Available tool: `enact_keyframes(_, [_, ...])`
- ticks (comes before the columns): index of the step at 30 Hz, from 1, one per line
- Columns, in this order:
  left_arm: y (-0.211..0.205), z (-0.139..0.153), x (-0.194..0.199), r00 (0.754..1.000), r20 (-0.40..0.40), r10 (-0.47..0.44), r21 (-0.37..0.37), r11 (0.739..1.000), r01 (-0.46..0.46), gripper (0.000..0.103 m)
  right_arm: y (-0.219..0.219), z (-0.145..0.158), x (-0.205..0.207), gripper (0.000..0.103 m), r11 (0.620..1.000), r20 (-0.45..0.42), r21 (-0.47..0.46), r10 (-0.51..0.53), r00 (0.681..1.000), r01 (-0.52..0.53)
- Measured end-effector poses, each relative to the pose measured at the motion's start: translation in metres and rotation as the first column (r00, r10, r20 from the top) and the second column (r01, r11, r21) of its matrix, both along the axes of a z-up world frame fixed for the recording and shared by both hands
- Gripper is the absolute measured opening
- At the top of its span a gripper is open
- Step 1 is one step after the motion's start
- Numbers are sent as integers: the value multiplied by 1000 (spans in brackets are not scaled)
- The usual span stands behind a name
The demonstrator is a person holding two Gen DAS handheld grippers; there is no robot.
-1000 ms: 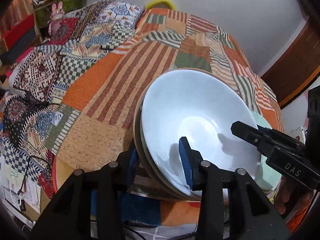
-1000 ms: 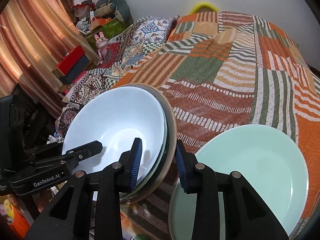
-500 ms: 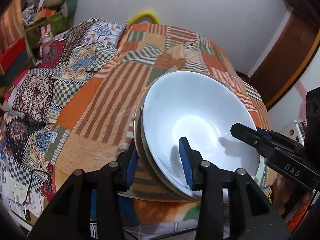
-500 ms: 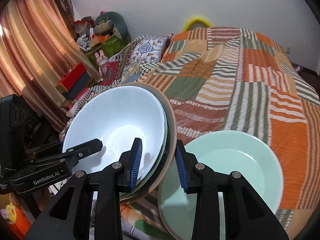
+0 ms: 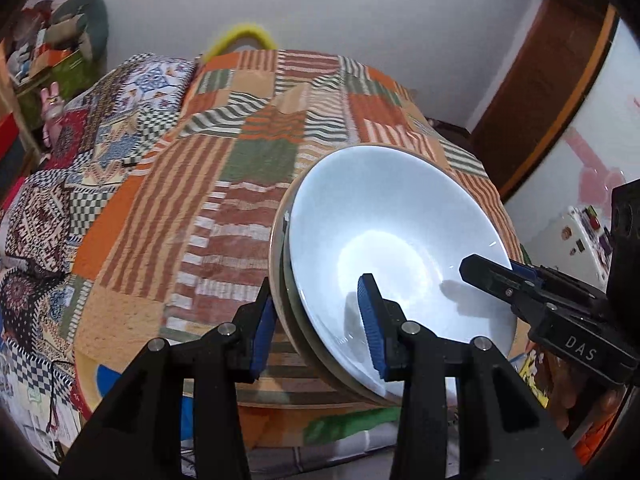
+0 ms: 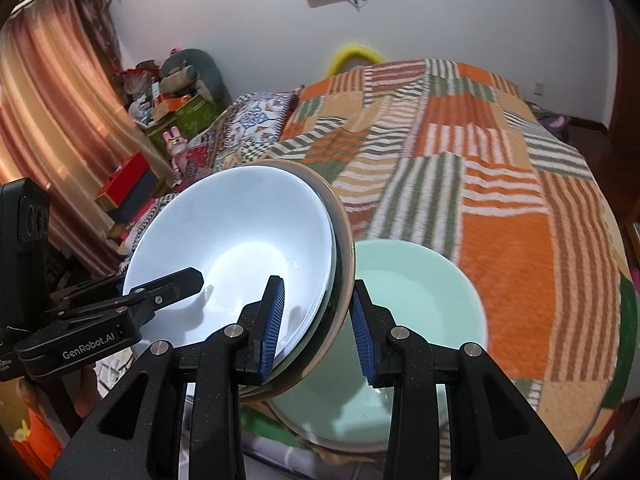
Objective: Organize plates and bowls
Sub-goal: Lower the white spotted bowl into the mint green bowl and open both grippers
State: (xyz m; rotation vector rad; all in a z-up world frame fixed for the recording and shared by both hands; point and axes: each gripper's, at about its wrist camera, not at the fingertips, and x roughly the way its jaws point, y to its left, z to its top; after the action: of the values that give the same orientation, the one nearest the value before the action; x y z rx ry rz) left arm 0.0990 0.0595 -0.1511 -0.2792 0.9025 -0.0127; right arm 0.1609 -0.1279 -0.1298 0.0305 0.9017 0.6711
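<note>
1. Left wrist view. Left gripper [image 5: 320,322]: two black fingers with blue pads [image 5: 371,325], pinching the near-left rim of a stack of dishes [image 5: 384,248]. One pad lies inside the top dish, the other against the outer underside.
2. Same view. Stack: white bowl uppermost, at least one darker-rimmed dish nested beneath, exact count unclear. Held tilted, clear of the patchwork bedspread [image 5: 224,208] below.
3. Same view. Right gripper [image 5: 516,280] enters from the right edge; its visible finger lies inside the white bowl on the far-right rim. Its other finger is hidden.
4. Same view. Background: yellow hoop-shaped item [image 5: 240,38] at the head of the bed, brown door frame [image 5: 548,80] at right.
5. Right wrist view. Right gripper [image 6: 318,324]: blue pads clamped on the right rim of the stack of dishes [image 6: 240,256], one pad inside the bowl, one outside the tan-edged lowest dish.
6. Same view. Left gripper [image 6: 160,292] grips the opposite rim, lower left.
7. Same view. Pale green plate [image 6: 420,296] lies flat on the bedspread [image 6: 500,200], beside and partly under the raised stack.
8. Same view. Striped curtain [image 6: 52,120] at left; cluttered shelf behind.
</note>
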Motion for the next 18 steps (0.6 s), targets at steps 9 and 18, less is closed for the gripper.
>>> enact_keyframes(9, [-38, -10, 16, 995, -38, -93, 14, 995, 94, 40, -39, -5, -2, 30, 997, -19, -2, -81, 997, 81])
enact_keyframes(18, [-59, -33, 31, 982, -114, -148, 11, 989, 150, 40, -61, -19, 0, 30, 991, -56, -16, -132, 990, 131])
